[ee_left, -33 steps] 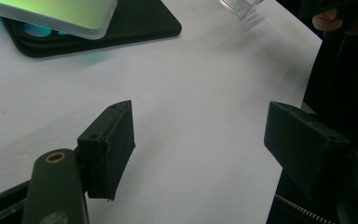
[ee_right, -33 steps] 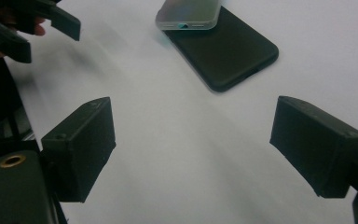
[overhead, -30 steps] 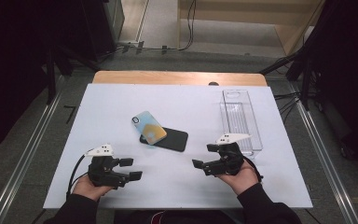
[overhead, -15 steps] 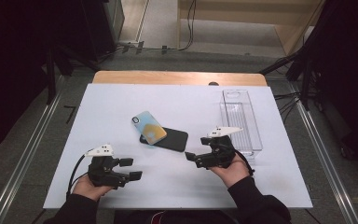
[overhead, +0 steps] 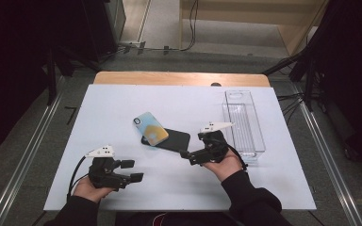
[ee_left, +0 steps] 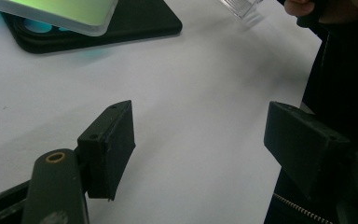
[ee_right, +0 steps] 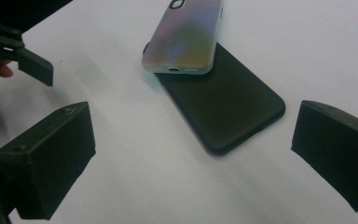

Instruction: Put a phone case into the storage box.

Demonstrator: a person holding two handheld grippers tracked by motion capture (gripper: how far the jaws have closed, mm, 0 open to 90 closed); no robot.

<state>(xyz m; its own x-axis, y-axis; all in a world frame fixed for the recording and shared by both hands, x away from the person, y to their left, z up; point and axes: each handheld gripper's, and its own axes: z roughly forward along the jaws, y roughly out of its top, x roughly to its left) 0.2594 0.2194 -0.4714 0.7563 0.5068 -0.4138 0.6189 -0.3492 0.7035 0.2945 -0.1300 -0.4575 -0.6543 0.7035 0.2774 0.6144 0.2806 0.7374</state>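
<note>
A: The right tool (overhead: 185, 154) has just been opening its jaws; they now stand spread with nothing between them, aimed at the black case (ee_right: 223, 109) in the middle of the tabletop (overhead: 122, 108).

B: And the coloured case (ee_right: 186, 35) lies on top of it, tilted, its near end resting on the black one's far-left end.

A: That overlap is the risk, I think. If the tool closes on the black case and lifts or drags it, the coloured case will likely slide off or be pushed along.

B: The black case also lies flat on the tabletop. The pads could skid over its edges, or one jaw may dig into the sheet and shove the case left.

A: The left tool (ee_left: 200, 154) sits near the left front edge, jaws spread and empty, well apart from the cases, so it steadies nothing.

B: The clear box (overhead: 243, 123) stands just right of the right hand (overhead: 224, 162); a wide swing of the wrist might knock it.
</note>
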